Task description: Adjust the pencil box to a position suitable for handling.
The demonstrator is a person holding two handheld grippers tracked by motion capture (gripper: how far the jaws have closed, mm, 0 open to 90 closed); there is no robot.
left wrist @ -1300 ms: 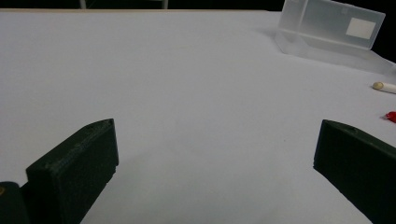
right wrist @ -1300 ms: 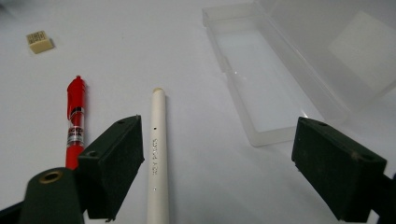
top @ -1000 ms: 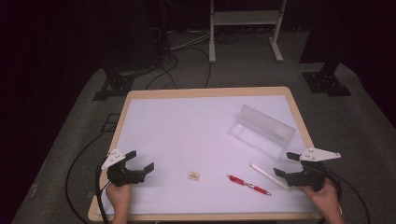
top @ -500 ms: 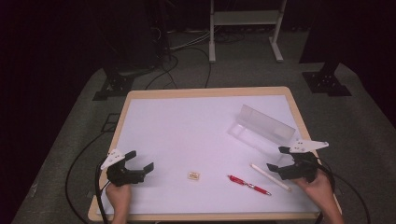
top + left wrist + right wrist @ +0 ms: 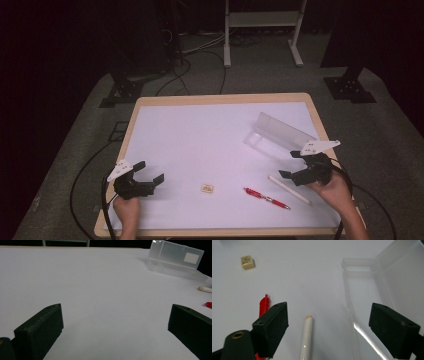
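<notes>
A white pen [image 5: 289, 189] and a red pen [image 5: 266, 198] lie near the front right of the white table [image 5: 200, 135]. A small beige block [image 5: 207, 188] rests left of them. An open clear plastic case [image 5: 280, 134] lies at the right. My right gripper [image 5: 290, 164] is open, just above the white pen's far end. In the right gripper view the white pen [image 5: 307, 337] lies between the spread jaws of my right gripper [image 5: 329, 327], with the red pen [image 5: 263, 306] partly behind the left jaw. My left gripper [image 5: 150, 171] is open and empty at the front left.
The left gripper view looks across bare table toward the clear case [image 5: 175, 257], the white pen's tip [image 5: 204, 289] and the red pen's tip [image 5: 208, 305]. Cables trail off the table's front corners. Stand legs [image 5: 260, 30] and dark floor lie beyond the far edge.
My right gripper has moved left and away from the front edge, coming over the white pen's far end. The left gripper has barely shifted.
</notes>
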